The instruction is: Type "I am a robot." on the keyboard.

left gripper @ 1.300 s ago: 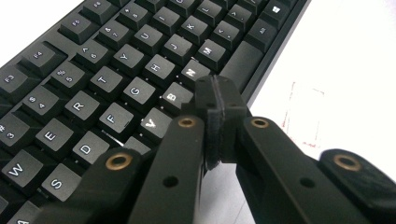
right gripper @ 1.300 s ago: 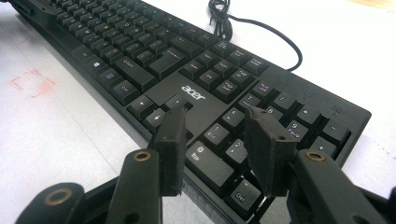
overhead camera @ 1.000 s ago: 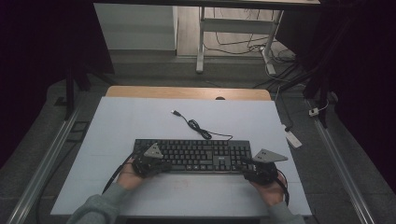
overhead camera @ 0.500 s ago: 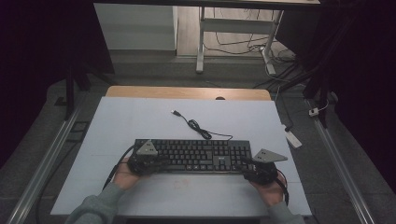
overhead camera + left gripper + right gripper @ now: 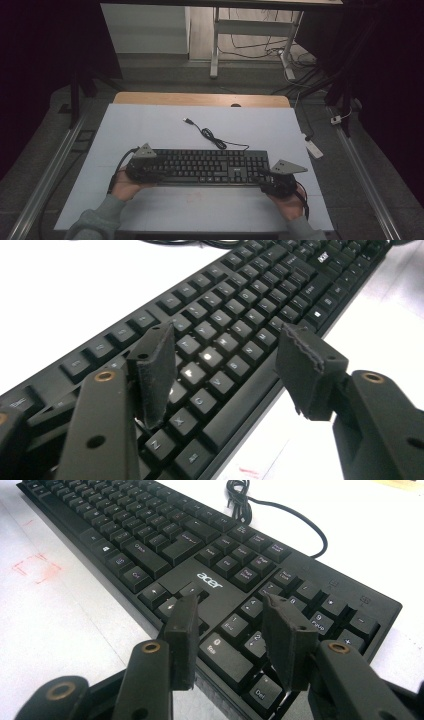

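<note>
Pretty dim room, dark on both sides. White tabletop (image 5: 150, 125) with a strip of wood edge (image 5: 200, 99) at the far end, grey floor (image 5: 360, 175) around it, metal desk legs (image 5: 215, 45) and loose cables (image 5: 295, 60) behind.

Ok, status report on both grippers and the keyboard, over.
Left gripper open, above the keyboard's letter keys at its left end. Right gripper open over the number pad. Keyboard flat on the white mat, cable loose behind it. Nothing in the way.
</note>
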`<control>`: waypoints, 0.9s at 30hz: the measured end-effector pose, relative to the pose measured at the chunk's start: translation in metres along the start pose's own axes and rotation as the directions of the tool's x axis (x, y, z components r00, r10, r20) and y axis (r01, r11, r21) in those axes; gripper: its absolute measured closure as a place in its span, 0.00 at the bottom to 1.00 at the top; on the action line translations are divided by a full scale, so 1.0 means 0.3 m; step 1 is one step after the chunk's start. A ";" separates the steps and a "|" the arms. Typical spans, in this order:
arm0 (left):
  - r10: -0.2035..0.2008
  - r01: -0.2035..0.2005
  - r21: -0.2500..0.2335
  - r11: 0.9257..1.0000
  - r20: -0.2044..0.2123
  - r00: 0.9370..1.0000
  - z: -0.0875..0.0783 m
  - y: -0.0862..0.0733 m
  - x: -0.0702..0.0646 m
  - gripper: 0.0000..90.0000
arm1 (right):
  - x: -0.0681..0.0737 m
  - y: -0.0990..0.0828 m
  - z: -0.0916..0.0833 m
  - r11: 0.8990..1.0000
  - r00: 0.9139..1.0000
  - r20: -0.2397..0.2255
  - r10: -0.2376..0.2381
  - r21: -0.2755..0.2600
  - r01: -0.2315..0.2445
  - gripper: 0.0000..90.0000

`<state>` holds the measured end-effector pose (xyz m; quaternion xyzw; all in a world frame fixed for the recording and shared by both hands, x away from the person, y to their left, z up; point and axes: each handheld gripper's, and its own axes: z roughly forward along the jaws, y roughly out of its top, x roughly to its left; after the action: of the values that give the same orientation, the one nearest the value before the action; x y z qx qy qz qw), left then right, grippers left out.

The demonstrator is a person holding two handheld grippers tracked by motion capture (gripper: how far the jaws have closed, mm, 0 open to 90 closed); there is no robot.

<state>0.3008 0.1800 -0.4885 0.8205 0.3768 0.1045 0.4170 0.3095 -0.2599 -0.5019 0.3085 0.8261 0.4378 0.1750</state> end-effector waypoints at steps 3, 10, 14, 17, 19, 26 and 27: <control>-0.018 0.018 -0.005 1.000 -0.008 1.000 -0.013 0.000 0.011 0.43 | 0.000 0.000 0.000 1.000 1.000 -0.001 0.001 -0.002 -0.001 0.65; -0.031 0.031 -0.021 0.999 -0.018 0.999 -0.033 0.000 0.029 0.41 | 0.001 0.000 0.002 1.000 1.000 -0.001 -0.002 0.003 0.002 0.65; -0.043 0.042 -0.028 0.999 -0.024 0.999 -0.040 -0.002 0.039 0.42 | 0.001 -0.001 0.003 1.000 1.000 0.000 -0.002 0.005 0.002 0.65; -0.051 0.050 -0.030 0.998 -0.030 0.998 -0.044 -0.004 0.047 0.42 | 0.001 -0.001 0.003 1.000 1.000 0.001 -0.002 0.006 0.002 0.65; -0.054 0.053 -0.032 0.998 -0.034 0.998 -0.046 -0.005 0.052 0.43 | 0.001 -0.001 0.003 1.000 1.000 0.002 -0.003 0.006 0.003 0.65; -0.071 0.070 -0.033 0.997 -0.052 0.996 -0.050 -0.010 0.065 0.45 | 0.002 -0.002 0.006 1.000 1.000 0.001 0.000 0.004 0.000 0.65; -0.070 0.068 -0.032 0.997 -0.055 0.996 -0.050 -0.011 0.068 0.45 | 0.002 -0.002 0.006 1.000 1.000 0.001 0.000 0.004 0.000 0.65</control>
<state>0.3060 0.2047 -0.4844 0.7974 0.4148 0.1189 0.4218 0.3098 -0.2587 -0.5034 0.3090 0.8269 0.4362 0.1747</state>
